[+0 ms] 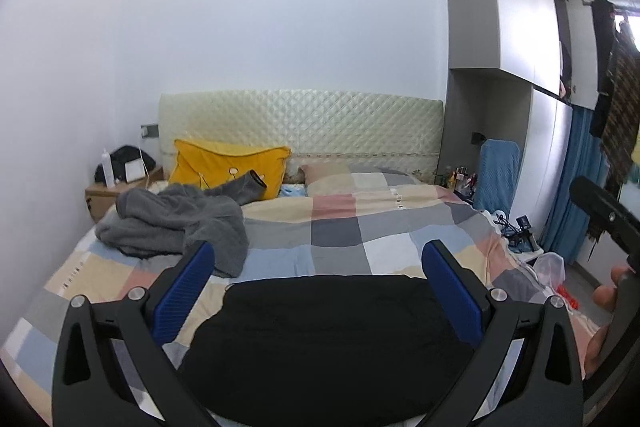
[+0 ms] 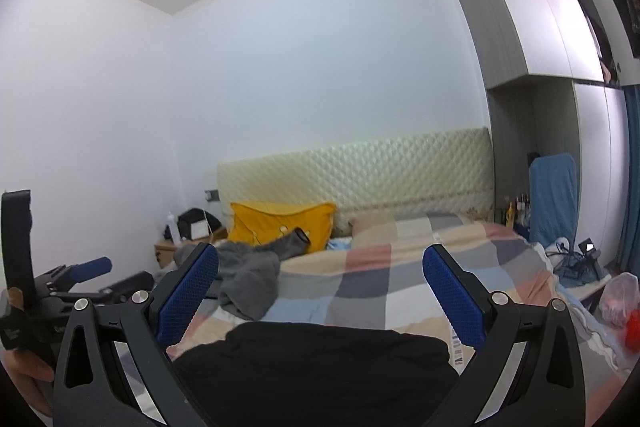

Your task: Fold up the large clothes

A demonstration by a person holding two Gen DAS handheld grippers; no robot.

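A black garment [image 1: 324, 343] lies folded flat on the checked bedspread [image 1: 360, 227] at the near edge of the bed; it also shows in the right wrist view [image 2: 316, 367]. A crumpled grey garment [image 1: 176, 223] lies at the far left of the bed, also seen in the right wrist view [image 2: 248, 275]. My left gripper [image 1: 318, 269] is open and empty, held just above the black garment. My right gripper [image 2: 320, 271] is open and empty, above the same garment. The left gripper body shows at the left edge of the right wrist view [image 2: 52, 287].
A yellow pillow [image 1: 228, 167] leans on the quilted headboard [image 1: 300, 123]. A wooden nightstand [image 1: 116, 195] with a bottle stands at the left. A blue-draped chair [image 1: 496, 175], cables and a plastic bag [image 1: 550, 267] sit right of the bed. Wardrobes [image 1: 516, 27] fill the right wall.
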